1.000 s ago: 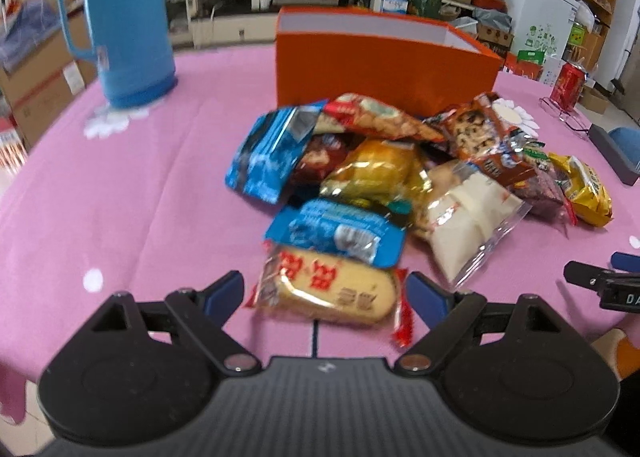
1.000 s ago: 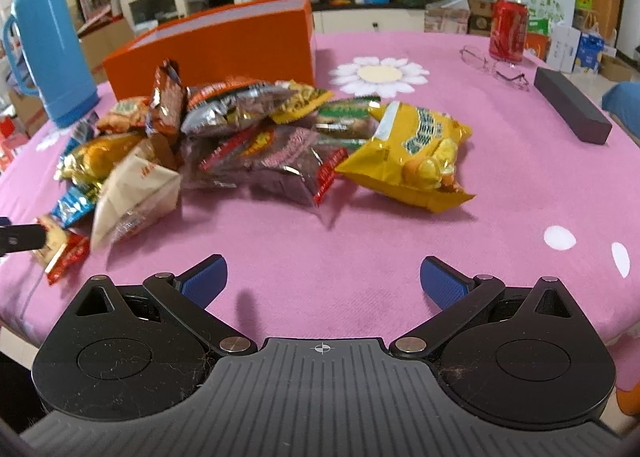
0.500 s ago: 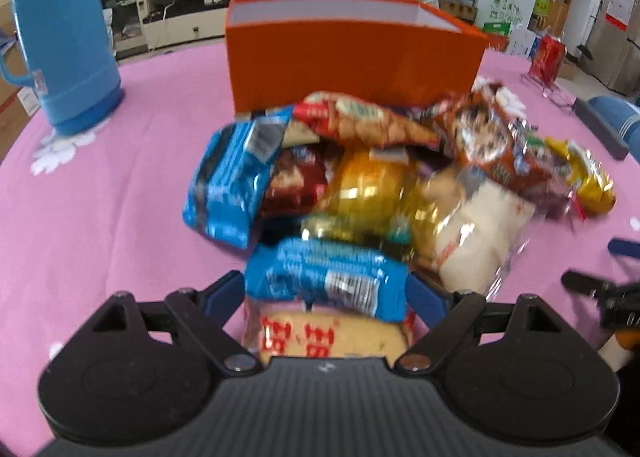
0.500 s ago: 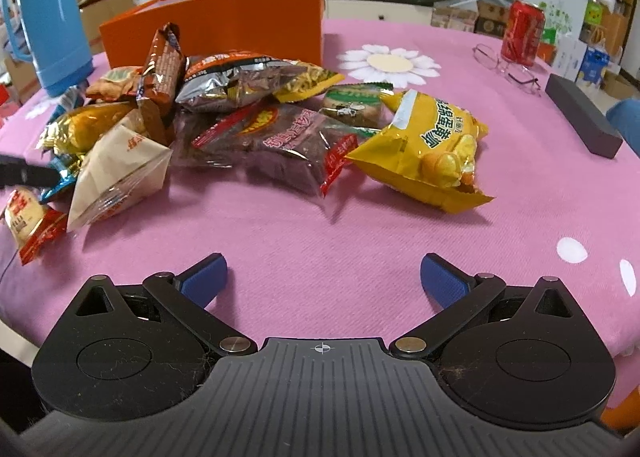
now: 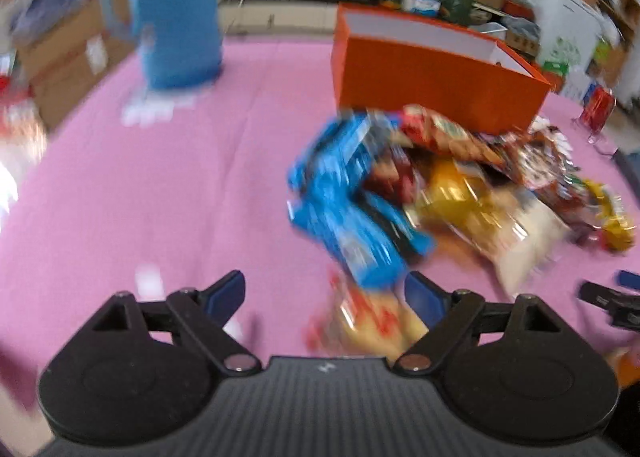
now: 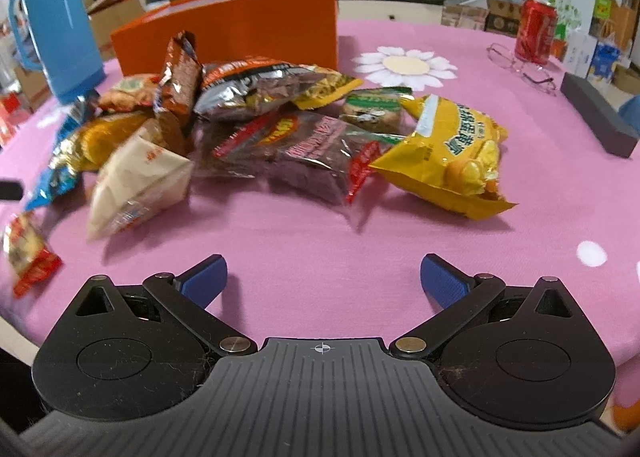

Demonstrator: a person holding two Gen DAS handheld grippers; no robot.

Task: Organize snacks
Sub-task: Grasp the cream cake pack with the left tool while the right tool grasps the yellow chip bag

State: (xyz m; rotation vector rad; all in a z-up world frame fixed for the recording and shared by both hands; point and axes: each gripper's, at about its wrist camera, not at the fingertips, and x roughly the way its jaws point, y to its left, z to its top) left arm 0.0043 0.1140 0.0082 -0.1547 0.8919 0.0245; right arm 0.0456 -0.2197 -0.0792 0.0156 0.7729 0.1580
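A pile of snack packets is lying on the pink worktop, just in front of the orange box, which is standing open-topped behind it. At the pile's right edge a yellow packet is resting flat, touching a dark purple packet beside it. A silver and brown packet is leaning against the box side of the pile, and a pale packet is sitting at the pile's left.

The left gripper is hovering at the near left edge of the pile with its jaws standing wide. A red and yellow packet is lying between the jaws, and the view is too blurred to tell whether the pads are touching it. A blue packet is lying just beyond it, towards the box.

The right gripper is hanging over bare worktop on the near side of the pile, jaws wide with nothing between them.

A blue flask is standing left of the box, and a red can well to its right.
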